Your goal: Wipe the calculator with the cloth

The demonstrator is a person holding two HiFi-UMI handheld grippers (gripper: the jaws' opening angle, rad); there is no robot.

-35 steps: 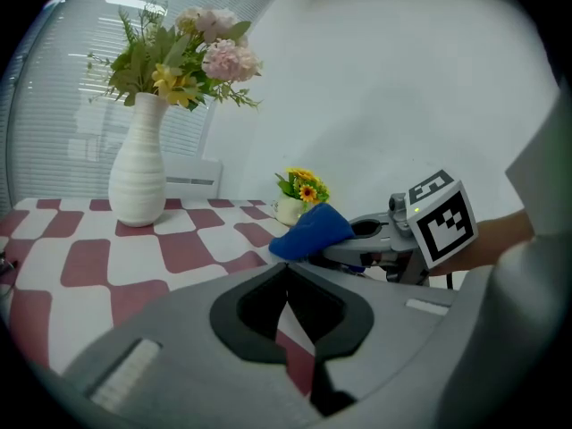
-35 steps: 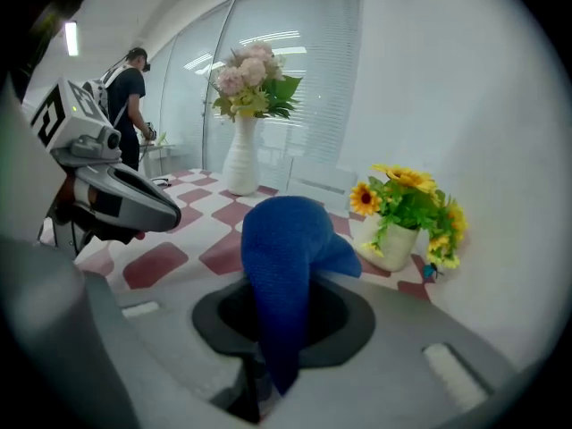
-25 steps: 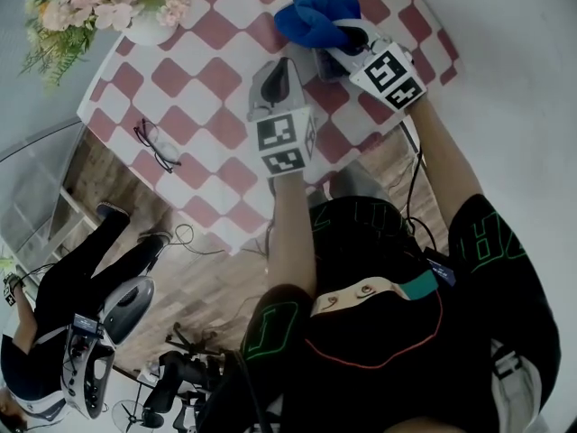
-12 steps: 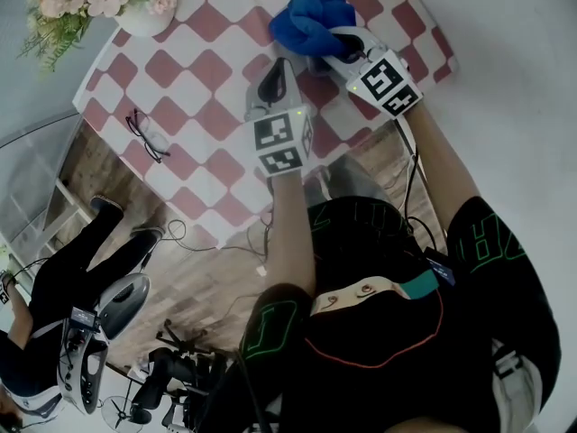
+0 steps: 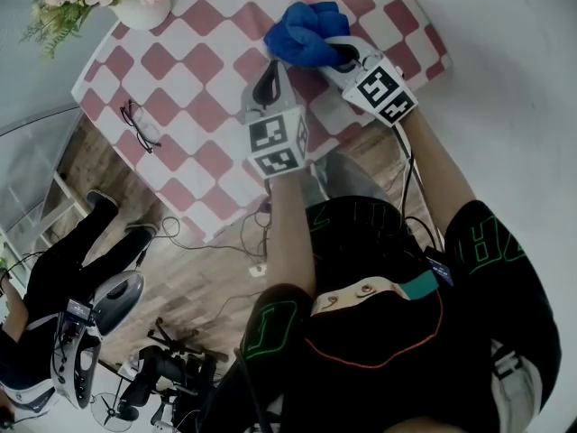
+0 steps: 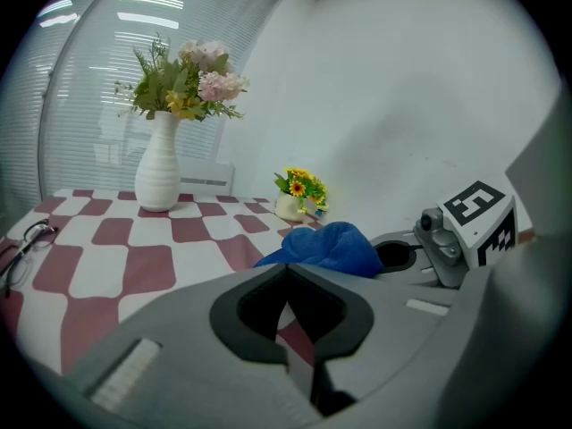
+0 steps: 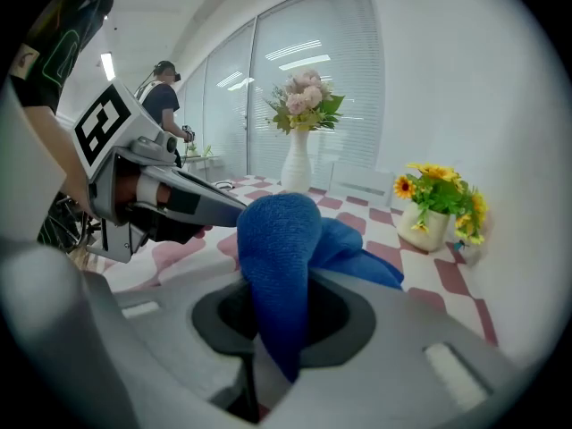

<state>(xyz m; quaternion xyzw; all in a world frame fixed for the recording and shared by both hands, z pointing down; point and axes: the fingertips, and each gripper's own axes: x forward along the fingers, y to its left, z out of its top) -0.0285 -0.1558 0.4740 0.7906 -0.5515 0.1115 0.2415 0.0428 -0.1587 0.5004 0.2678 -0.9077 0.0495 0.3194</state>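
A bunched blue cloth lies on the red-and-white checked table, and my right gripper is shut on it. In the right gripper view a fold of the cloth hangs down between the closed jaws of the right gripper. My left gripper sits just left of the cloth with its jaws together and nothing between them. In the left gripper view the left gripper points at the cloth. I cannot make out the calculator; cloth and grippers cover that spot.
A white vase of pink flowers stands at the table's far left corner, and glasses lie near the left edge. A small pot of yellow flowers stands behind the cloth. A person stands on the floor at lower left.
Both grippers have shifted a little farther onto the table. The left gripper's tips now sit closer to the cloth, which stays in the right gripper.
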